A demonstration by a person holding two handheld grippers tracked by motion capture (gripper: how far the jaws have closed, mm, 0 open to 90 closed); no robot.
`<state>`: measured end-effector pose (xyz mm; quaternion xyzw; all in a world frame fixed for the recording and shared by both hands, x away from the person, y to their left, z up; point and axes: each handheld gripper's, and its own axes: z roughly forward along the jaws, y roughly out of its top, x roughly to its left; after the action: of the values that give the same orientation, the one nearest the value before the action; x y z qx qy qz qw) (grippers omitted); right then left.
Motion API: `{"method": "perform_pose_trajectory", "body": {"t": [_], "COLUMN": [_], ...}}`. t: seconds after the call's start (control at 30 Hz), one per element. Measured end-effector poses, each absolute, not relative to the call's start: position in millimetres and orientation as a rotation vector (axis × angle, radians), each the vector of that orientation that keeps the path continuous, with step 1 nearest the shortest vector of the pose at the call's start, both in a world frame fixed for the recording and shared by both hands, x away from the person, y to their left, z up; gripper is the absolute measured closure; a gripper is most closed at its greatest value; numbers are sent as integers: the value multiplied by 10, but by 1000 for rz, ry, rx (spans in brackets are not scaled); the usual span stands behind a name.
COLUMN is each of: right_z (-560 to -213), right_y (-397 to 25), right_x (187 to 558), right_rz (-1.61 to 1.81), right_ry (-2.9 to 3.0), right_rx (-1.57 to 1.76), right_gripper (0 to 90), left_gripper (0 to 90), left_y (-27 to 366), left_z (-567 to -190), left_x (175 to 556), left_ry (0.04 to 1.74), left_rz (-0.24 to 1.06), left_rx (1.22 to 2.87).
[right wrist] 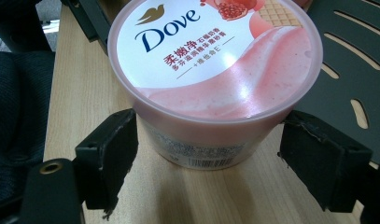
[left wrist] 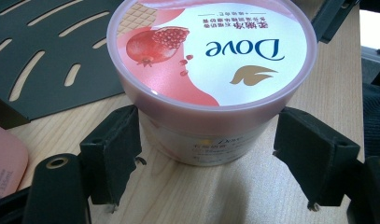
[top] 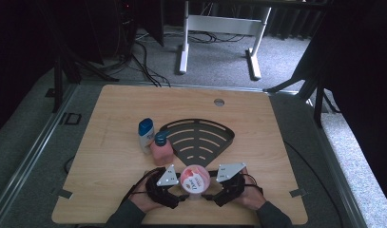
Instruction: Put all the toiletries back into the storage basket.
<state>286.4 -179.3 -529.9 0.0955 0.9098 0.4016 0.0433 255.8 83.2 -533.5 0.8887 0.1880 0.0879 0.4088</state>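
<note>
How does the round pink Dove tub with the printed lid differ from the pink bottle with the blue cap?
The round pink Dove tub is squat and wide; the pink bottle with the blue cap is taller and narrower. The tub sits between the left gripper and right gripper; the bottle stands apart, beside the black slotted tray. Both stand upright on the wooden table.

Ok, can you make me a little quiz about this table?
1. True or false: the tub stands on the black tray.
2. Which brand is on the tub's lid? A) Dove B) Nivea C) Lux
3. How many bottles stand left of the tray?

Key:
1. False; it stands on the table, between the left gripper and the right gripper.
2. A
3. Two: a white bottle and a pink bottle.
</note>
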Motion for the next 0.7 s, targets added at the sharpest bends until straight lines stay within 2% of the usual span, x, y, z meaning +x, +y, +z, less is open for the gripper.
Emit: {"method": "perform_pose_trajectory", "body": {"t": [0.7], "right_z": [-5201], "right_y": [-1871], "right_x": [2893], "right_rz": [1262], "right_ry": [2747], "right_rx": [305], "right_gripper": [195], "left_gripper": [256], "left_y": [792], "left_z": [-5217], "left_x": [2628], "left_ry": [461], "left_rz": [225], "left_rx": [2235]}}
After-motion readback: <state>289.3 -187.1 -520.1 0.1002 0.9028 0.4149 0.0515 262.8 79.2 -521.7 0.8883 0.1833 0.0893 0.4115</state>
